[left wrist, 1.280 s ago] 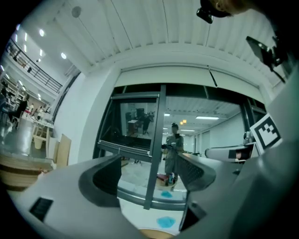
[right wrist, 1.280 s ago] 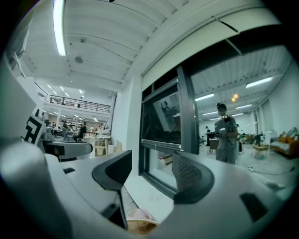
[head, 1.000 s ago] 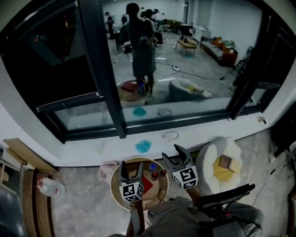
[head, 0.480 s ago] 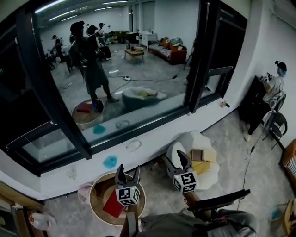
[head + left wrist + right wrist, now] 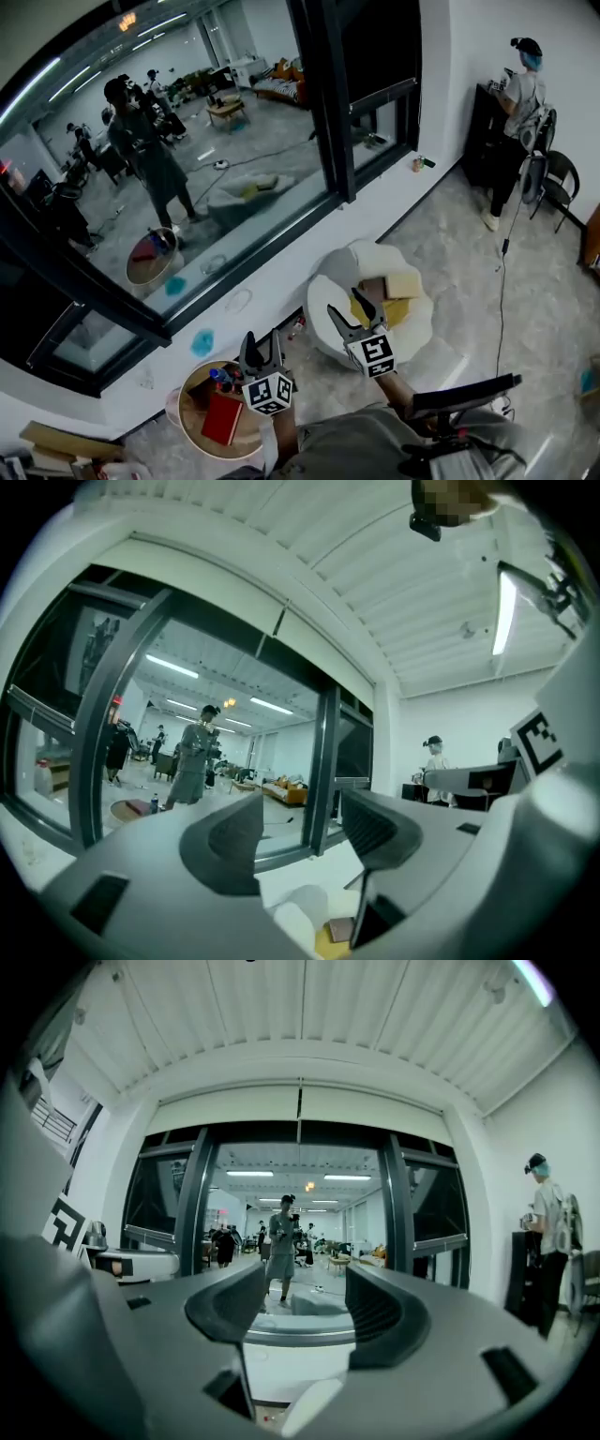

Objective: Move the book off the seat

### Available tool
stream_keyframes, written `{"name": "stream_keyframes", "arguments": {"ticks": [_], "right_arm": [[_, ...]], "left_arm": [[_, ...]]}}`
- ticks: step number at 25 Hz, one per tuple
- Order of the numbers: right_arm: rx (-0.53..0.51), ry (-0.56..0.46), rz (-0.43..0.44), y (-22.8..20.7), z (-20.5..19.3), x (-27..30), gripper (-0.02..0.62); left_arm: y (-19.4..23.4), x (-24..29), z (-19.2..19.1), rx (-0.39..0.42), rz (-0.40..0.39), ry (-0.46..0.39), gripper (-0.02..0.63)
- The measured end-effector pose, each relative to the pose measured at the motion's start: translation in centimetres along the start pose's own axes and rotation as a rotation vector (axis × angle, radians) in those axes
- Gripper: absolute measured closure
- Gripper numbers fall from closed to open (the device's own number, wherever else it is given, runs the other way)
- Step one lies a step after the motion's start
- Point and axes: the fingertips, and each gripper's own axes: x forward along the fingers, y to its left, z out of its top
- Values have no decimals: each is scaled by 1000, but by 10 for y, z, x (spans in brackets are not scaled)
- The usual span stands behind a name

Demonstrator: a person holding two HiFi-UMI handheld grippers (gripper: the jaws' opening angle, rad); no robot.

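Observation:
A small brown book (image 5: 374, 290) lies on a yellow cushion (image 5: 360, 310) in the white fluffy seat (image 5: 328, 286) under the window. My right gripper (image 5: 347, 305) hangs open just in front of the seat, level, with nothing between its fingers. My left gripper (image 5: 262, 339) is left of the seat, near the round table. Its jaws have just been closing partway but stand open and empty. In the left gripper view, the book (image 5: 340, 930) and the seat (image 5: 298, 904) show low between the left gripper's (image 5: 300, 832) jaws. The right gripper (image 5: 302, 1307) faces the window, with the seat (image 5: 317, 1404) below.
A round wooden table (image 5: 187, 389) at lower left carries a red book (image 5: 222, 419) and small bottles (image 5: 223, 377). A person (image 5: 518, 98) stands by a dark cabinet at the right, near a black chair (image 5: 555, 178). A black chair arm (image 5: 464, 394) is beside me.
The view has swung right. Both grippers have moved from above the round table toward the white seat. The left gripper's jaws stand narrower than before.

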Motion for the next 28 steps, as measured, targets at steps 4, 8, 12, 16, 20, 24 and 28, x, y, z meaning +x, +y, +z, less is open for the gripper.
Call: {"name": "stream_keyframes", "arguments": {"ticks": [4, 8, 12, 16, 20, 24, 28], "right_arm": [[55, -17, 1, -60, 3, -15, 318], [85, -35, -36, -116, -7, -23, 319], [111, -15, -115, -176, -34, -26, 319], [87, 47, -222, -244, -60, -40, 319], [38, 125, -348, -325, -58, -52, 318], [-67, 178, -455, -400, -34, -67, 318], [-48, 153, -534, -450, -10, -59, 318]], "left_arm": [[-90, 30, -12, 30, -97, 68, 336], [-156, 68, -24, 65, -213, 88, 336], [-195, 122, -55, 59, -281, 116, 334], [-244, 189, -102, 49, -384, 166, 283], [-306, 264, -128, 1, -458, 209, 206], [-381, 321, -118, -77, -571, 147, 184], [-409, 359, -96, -89, -616, 115, 184]]}}
